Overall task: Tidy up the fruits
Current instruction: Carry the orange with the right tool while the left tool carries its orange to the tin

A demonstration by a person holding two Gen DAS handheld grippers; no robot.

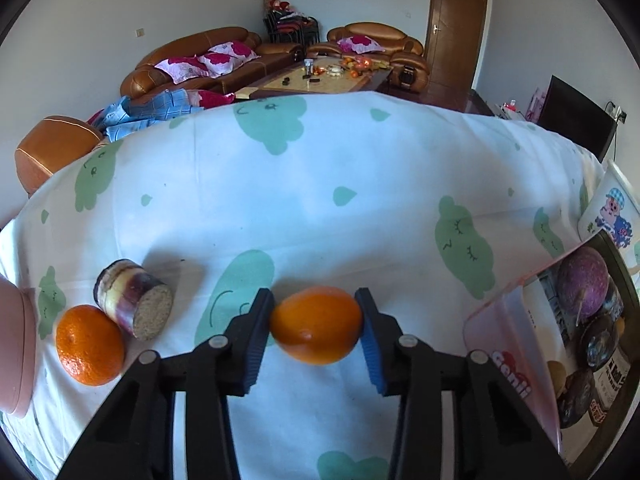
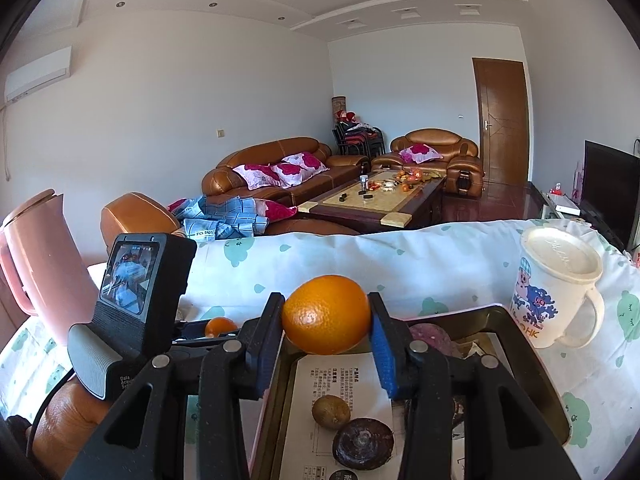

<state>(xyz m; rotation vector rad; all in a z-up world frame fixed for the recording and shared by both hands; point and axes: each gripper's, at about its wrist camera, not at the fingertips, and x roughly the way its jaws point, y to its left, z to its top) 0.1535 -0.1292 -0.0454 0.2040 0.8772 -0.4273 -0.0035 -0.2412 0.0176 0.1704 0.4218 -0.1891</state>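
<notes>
My left gripper (image 1: 317, 324) is shut on an orange (image 1: 316, 322) and holds it just above the green-patterned tablecloth (image 1: 320, 184). A second orange (image 1: 89, 344) lies at the left beside a tipped layered jar (image 1: 132, 304). My right gripper (image 2: 327, 316) is shut on another orange (image 2: 326, 314) and holds it over the dark tray (image 2: 532, 360). The tray holds a small brown fruit (image 2: 330, 412), a dark round fruit (image 2: 363, 442) and a purple fruit (image 2: 430, 338). In the left wrist view the tray (image 1: 500, 312) is at the right, with a purple fruit (image 1: 582, 280) in it.
A white cartoon mug (image 2: 556, 292) stands right of the tray. A pink pitcher (image 2: 36, 264) stands at the table's left. The left gripper's body and display (image 2: 136, 280) sit left of my right gripper. Sofas and a coffee table lie beyond the table's far edge.
</notes>
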